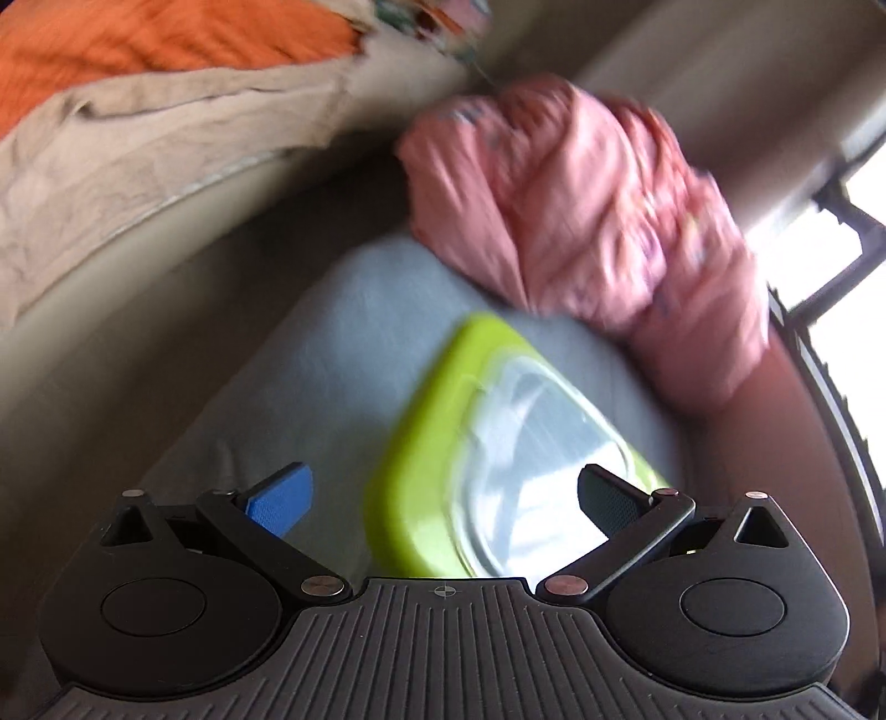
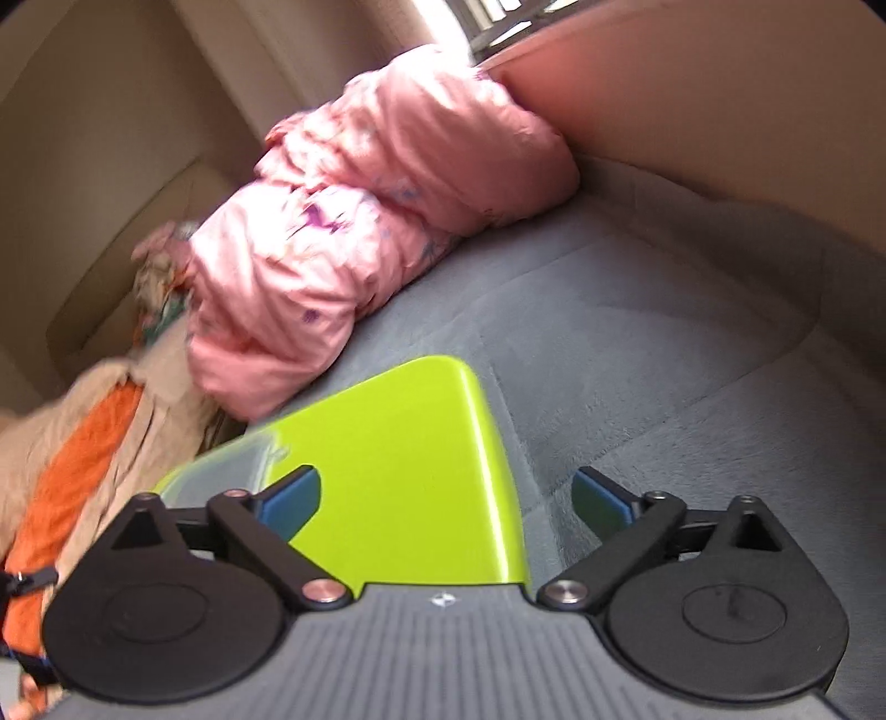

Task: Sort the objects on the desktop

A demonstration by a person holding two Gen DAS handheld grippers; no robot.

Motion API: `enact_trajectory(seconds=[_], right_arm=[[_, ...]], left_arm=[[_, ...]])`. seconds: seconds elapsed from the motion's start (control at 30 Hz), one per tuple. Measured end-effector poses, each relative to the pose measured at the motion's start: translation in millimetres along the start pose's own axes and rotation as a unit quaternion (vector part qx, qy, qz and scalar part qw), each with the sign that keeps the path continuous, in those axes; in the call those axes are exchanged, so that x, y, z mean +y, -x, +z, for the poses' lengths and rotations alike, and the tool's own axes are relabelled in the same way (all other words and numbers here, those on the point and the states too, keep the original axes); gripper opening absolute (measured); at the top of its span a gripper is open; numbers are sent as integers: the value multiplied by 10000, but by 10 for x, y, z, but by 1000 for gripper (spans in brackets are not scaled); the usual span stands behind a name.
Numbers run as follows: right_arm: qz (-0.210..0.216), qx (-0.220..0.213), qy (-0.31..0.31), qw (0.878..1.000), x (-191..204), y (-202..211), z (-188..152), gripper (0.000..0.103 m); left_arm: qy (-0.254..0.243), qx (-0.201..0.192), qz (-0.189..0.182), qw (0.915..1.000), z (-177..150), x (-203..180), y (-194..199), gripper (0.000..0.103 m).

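A lime-green box with a clear lid lies on a grey cushioned surface. My left gripper hangs over the box's near end with its jaws spread wide. Its blue pad stands off the box's left side, and its black pad is over the lid, not pressing. In the right wrist view the same green box runs between the fingers of my right gripper, which is open. A gap shows between the box and the right pad. The picture is blurred.
A crumpled pink quilt lies just beyond the box. Beige cloth and orange cloth are heaped at the side. A pink panel borders the grey surface, with a bright window behind.
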State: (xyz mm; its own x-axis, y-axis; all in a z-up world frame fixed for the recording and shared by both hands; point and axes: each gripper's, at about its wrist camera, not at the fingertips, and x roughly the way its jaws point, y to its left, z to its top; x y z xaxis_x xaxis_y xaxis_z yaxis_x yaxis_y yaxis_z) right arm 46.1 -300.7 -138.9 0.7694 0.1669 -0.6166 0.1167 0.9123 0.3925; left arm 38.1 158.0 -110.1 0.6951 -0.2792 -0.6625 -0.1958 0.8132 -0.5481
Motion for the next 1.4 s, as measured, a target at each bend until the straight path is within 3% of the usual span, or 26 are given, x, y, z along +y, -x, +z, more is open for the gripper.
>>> enact_trajectory(seconds=[0.1, 0.17, 0.33, 0.53, 0.67, 0.8, 0.9, 1.1, 1.2, 1.4], right_arm=[[-151, 693, 266, 9971, 169, 221, 87, 103], [-263, 1199, 392, 9917, 298, 371, 147, 103], [-117, 1781, 736, 9812, 712, 834, 334, 103], [-297, 2412, 378, 9693, 1006, 1210, 424, 103], [-511, 2678, -8, 9621, 1048, 1457, 425, 103], [-696, 2377, 656, 9666, 1292, 1717, 434, 103], [-832, 2382, 1006, 9624, 1474, 1802, 375, 103], [-927, 2376, 1470, 9557, 1771, 1828, 271, 103], [-984, 2350, 1538, 9547, 1808, 1759, 239, 103], [-1236, 2758, 1504, 9413, 1709, 1461, 72, 103]], left_arm=[[-755, 631, -3, 9951, 1, -449, 242, 103], [-1408, 1206, 34, 9827, -9, -796, 356, 103], [-2311, 1390, 441, 9620, -188, -1486, 696, 103], [-2381, 1834, 1079, 9476, -405, -1793, 1017, 103], [-2318, 1790, 1212, 9484, -379, -1867, 1262, 103], [-2236, 1885, 1290, 9475, -385, -1847, 1255, 103], [-2130, 2079, 1490, 9430, -404, -1812, 1228, 103], [-2311, 1870, 1522, 9426, -427, -1844, 1259, 103], [-2285, 2003, 1665, 9381, -453, -1804, 1160, 103], [-2365, 2287, 1881, 9254, -583, -1728, 949, 103]])
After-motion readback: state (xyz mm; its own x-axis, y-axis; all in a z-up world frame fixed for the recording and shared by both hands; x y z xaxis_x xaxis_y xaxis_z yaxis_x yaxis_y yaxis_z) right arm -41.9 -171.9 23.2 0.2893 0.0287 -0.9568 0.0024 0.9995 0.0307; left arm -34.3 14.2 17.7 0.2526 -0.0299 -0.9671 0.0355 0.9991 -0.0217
